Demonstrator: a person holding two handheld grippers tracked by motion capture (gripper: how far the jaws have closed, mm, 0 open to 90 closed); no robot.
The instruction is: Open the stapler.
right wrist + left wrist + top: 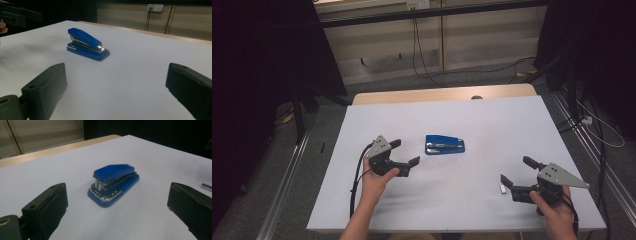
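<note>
A blue stapler [445, 144] lies flat near the middle of the white table [512, 115]. My left gripper [405, 152] hovers just left of it, open, its jaws pointing toward the stapler. In the left gripper view the stapler [113, 183] sits a short way ahead, centred between the wide-apart jaws of that gripper [118, 207]. My right gripper [516, 170] is at the front right, open and empty. In the right gripper view the stapler [87, 45] is farther off to the left of the gripper [116, 85].
A small strip of staples [502, 189] lies on the table just beside the right gripper's near jaw, also seen as a grey strip [206, 187]. The other gripper [17, 15] appears at the top left. A wooden edge [442, 94] borders the far side.
</note>
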